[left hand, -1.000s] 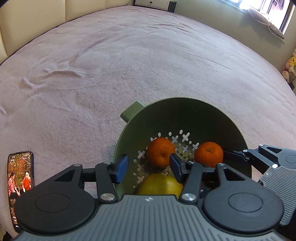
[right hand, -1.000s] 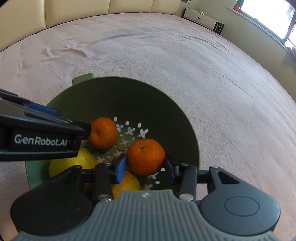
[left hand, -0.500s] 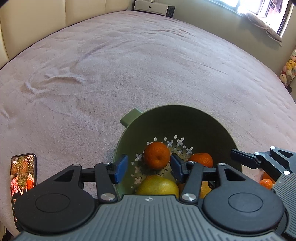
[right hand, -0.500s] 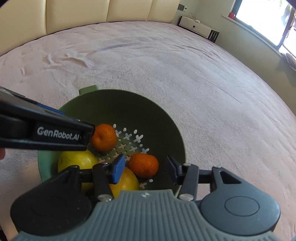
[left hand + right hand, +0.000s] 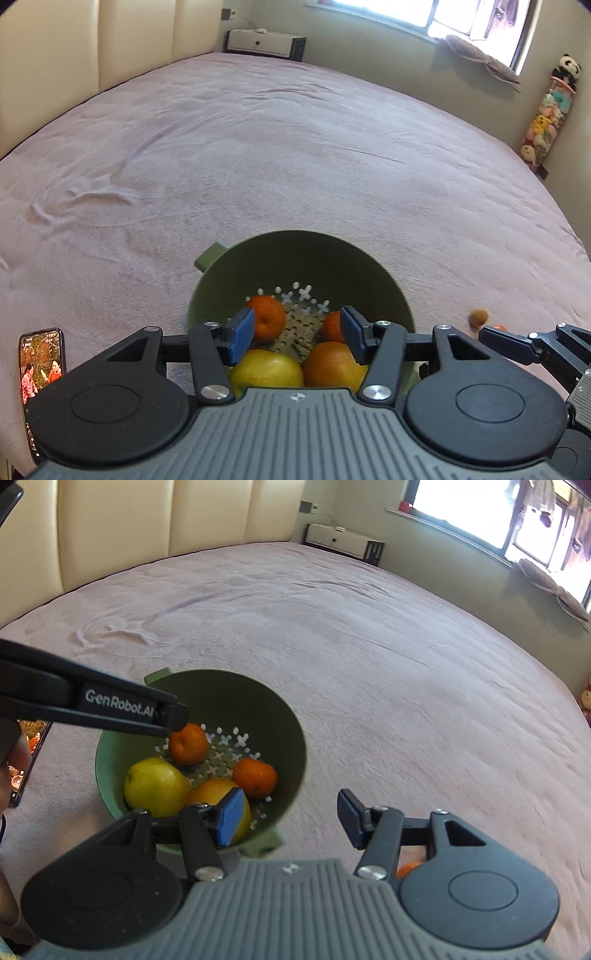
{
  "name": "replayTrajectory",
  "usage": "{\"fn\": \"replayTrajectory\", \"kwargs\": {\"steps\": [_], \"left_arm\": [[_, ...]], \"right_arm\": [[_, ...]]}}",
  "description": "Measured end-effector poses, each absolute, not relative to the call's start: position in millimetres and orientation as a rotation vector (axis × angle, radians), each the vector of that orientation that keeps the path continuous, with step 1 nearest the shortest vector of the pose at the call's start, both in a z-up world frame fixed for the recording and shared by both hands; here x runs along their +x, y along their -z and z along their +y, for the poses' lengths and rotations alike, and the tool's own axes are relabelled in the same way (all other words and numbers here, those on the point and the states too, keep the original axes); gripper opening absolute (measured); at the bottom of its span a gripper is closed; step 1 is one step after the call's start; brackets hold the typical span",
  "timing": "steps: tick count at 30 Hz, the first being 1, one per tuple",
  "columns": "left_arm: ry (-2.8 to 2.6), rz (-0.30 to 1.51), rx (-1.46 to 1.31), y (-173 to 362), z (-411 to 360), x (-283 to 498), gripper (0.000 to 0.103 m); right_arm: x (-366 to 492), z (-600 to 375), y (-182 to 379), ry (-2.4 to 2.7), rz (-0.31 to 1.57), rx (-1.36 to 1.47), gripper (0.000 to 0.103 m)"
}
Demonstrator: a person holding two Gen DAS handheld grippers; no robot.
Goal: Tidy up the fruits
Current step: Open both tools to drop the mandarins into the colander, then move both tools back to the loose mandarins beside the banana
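My right claw (image 5: 291, 821) is opening, empty, just outside the near rim of the green perforated plastic colander (image 5: 291, 738), which holds four fruits. My left claw (image 5: 297, 336) hangs open above it. Wide pink bedspread (image 5: 406, 664) lies beyond.

A wide bed (image 5: 295, 147) under a mauve blanket carries a green colander (image 5: 258, 709), a lit phone (image 5: 42, 365) and a small brown ball (image 5: 478, 316)

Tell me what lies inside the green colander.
Inside the green colander: two mandarins, a yellow pear and an orange, partly covered by a blue finger.
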State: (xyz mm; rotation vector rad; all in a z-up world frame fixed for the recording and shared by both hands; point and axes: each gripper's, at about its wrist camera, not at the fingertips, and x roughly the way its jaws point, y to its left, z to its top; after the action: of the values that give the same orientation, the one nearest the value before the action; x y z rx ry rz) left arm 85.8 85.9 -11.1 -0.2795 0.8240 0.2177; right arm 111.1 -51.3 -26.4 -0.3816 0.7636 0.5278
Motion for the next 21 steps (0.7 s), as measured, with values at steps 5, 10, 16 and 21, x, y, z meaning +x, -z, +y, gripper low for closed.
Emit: {"fn": "replayTrajectory", "kwargs": {"steps": [5, 10, 16, 21], "left_arm": [[-0.155, 0.818, -0.258, 4.8, 65.2, 79.4, 0.063], [-0.075, 0.826, -0.237, 2.8, 42.5, 71.9, 0.063], [0.009, 0.850, -0.220, 7.2, 17.1, 67.3, 0.063], [0.068, 0.869, -0.197, 13.1, -2.3, 65.7, 0.063]], "right_arm": [[99.5, -82.1, 22.5, -0.448, 0.797, -0.311, 0.054], [86.6, -109.3, 22.4, -0.375, 0.816, -0.259, 0.054], [73.9, -135.8, 27.7, -0.305, 0.846, -0.225, 0.054], [64.4, -151.7, 29.9, -0.275, 0.849, -0.212, 0.054]]}}
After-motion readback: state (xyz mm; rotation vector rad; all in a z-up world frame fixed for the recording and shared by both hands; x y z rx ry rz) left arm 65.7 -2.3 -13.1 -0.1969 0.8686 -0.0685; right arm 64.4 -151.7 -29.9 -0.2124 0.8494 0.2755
